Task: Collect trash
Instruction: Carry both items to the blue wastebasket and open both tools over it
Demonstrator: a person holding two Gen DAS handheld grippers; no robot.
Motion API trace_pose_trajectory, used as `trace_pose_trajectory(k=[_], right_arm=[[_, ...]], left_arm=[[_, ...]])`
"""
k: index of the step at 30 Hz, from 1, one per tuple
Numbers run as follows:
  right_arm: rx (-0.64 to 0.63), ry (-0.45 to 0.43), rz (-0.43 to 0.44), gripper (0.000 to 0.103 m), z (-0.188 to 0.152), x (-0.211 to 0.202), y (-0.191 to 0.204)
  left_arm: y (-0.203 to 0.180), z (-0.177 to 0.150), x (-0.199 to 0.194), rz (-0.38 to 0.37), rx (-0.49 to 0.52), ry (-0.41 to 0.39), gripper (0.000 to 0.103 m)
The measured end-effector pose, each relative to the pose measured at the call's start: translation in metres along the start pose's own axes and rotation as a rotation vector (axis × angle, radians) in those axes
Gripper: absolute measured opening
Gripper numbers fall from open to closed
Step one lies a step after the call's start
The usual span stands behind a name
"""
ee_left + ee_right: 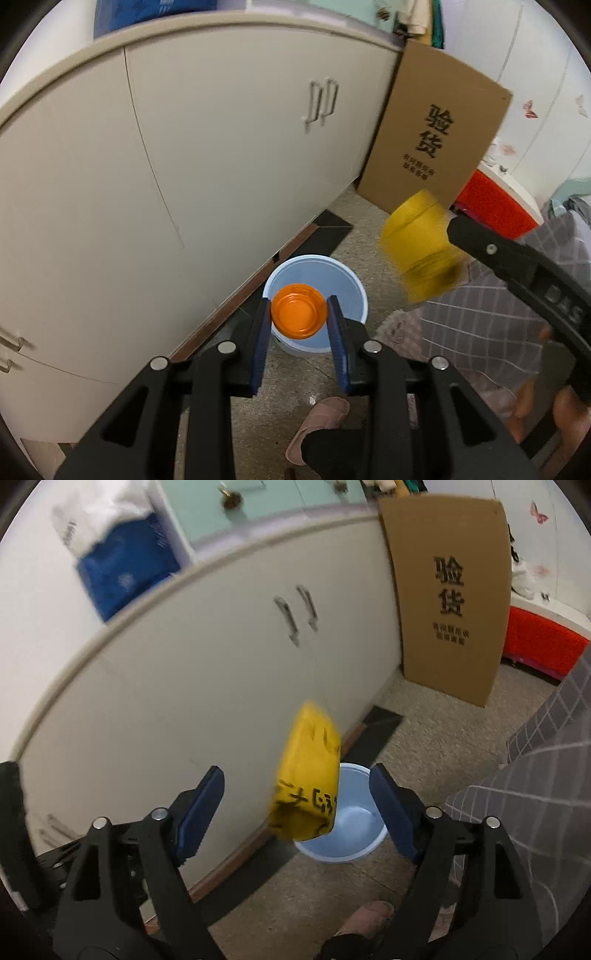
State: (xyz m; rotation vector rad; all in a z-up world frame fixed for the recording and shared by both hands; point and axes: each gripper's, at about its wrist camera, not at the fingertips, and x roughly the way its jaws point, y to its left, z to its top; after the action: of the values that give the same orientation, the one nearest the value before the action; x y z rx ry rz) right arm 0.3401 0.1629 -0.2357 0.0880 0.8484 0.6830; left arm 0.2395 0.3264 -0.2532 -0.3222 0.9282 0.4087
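My left gripper (299,314) is shut on an orange plastic cup (298,314), held directly above a light blue bucket (351,291) on the floor. My right gripper (297,786) is open; a yellow packet (306,779) with black writing hangs blurred in mid-air between its pads, touching neither, above the same blue bucket (347,834). In the left wrist view the yellow packet (421,247) shows blurred at the right, beside the right gripper's black finger (491,247).
A beige cabinet (184,166) with metal handles runs along the left. A brown cardboard sheet (432,136) leans at its end, a red and white box (495,203) behind it. A pink slipper (317,421) and checked fabric (491,314) lie near the bucket.
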Motion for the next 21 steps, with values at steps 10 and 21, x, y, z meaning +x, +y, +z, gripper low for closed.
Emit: trace_pose_trajectory(k=[10,21], right_arm=[[0.021,0.026,-0.121,0.083,-0.018,0.008,-0.019],[-0.004,-0.05,-0.208,0.084,-0.015,-0.005,-0.026]], left_arm=[[-0.018,-0.001,0.039,-0.038,0.026,0.074,0.029],[-0.035,0.018,0.058,-0.049,0.066,0.089,0.03]])
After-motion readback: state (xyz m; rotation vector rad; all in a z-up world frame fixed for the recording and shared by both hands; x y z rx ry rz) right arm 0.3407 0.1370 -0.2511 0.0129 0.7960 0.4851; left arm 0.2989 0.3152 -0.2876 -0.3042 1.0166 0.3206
